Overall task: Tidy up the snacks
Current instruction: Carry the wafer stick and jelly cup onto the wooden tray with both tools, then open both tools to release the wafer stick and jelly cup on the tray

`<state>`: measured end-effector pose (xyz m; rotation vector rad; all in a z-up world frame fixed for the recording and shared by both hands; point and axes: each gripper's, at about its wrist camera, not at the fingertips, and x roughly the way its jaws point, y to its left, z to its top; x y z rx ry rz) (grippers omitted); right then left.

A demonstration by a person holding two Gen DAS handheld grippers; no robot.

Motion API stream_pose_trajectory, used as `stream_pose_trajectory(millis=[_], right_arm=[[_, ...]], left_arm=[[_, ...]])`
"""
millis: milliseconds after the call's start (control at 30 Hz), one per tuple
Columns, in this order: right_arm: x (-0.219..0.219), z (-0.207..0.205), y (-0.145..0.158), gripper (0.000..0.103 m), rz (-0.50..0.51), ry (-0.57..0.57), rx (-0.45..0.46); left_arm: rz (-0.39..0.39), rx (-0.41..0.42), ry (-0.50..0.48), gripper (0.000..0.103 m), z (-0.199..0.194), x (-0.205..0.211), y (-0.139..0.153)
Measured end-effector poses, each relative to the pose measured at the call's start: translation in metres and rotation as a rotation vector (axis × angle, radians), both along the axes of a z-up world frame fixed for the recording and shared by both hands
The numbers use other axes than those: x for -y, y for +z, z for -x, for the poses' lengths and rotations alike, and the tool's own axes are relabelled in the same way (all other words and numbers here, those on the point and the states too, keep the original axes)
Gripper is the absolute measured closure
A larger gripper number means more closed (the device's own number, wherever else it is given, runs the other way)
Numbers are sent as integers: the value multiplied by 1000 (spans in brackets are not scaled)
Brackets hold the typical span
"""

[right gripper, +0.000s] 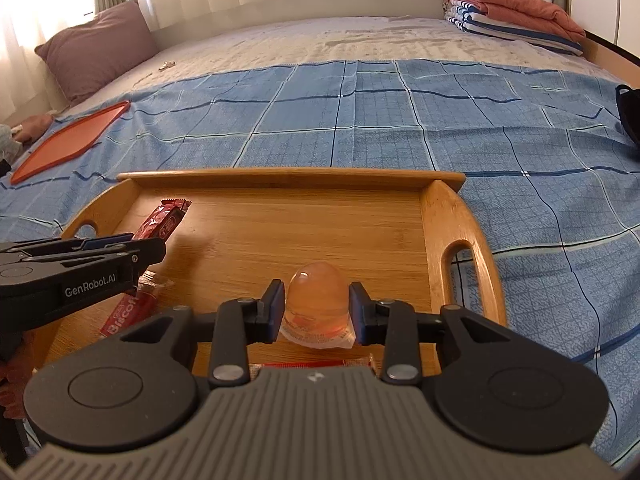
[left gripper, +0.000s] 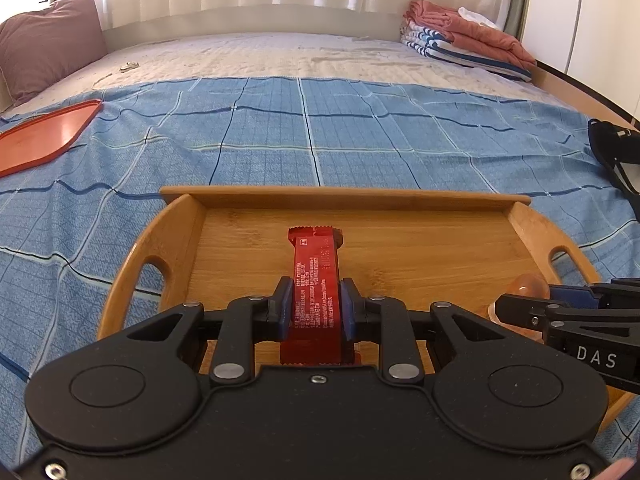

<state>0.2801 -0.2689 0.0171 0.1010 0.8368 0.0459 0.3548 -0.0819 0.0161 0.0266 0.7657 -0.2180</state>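
A wooden tray (left gripper: 360,196) with cut-out handles lies on the blue checked cloth; it also shows in the right wrist view (right gripper: 288,178). My left gripper (left gripper: 316,304) is shut on a long red snack bar (left gripper: 314,272), which points away over the tray floor. In the right wrist view the same bar (right gripper: 166,220) sticks out past the left gripper (right gripper: 144,252). My right gripper (right gripper: 316,312) straddles an orange jelly cup (right gripper: 316,296) on the tray; small gaps show between its pads and the cup. A red Biscoff packet (right gripper: 126,312) lies on the tray's left side.
An orange-red flat lid (left gripper: 44,136) lies on the cloth to the far left. A mauve pillow (left gripper: 48,44) sits at the back left, folded blankets (left gripper: 468,40) at the back right. A black strap object (left gripper: 616,148) lies at the right edge.
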Motion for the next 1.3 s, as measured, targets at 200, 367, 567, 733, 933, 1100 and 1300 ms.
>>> stream_pose_trajectory(millis=[200, 367, 567, 733, 933, 1100, 1300], right_arm=[[0, 1, -4, 64, 10, 4, 2], [1, 1, -4, 64, 7, 7, 3], [2, 2, -5, 42, -15, 5, 0], [0, 7, 2, 35, -18, 11, 15], [-3, 20, 21, 30, -5, 32, 48], [-5, 41, 41, 23, 2, 53, 86], [-14, 79, 64, 18, 38, 97, 134]], left_arm=[[-7, -12, 2, 79, 0, 3, -7], [-10, -15, 2, 79, 0, 2, -8], [-16, -21, 20, 61, 1, 0, -8], [0, -20, 27, 51, 8, -5, 1], [-18, 19, 11, 41, 31, -10, 23], [-25, 64, -14, 33, 62, -17, 45], [-49, 112, -65, 27, 114, -21, 69]])
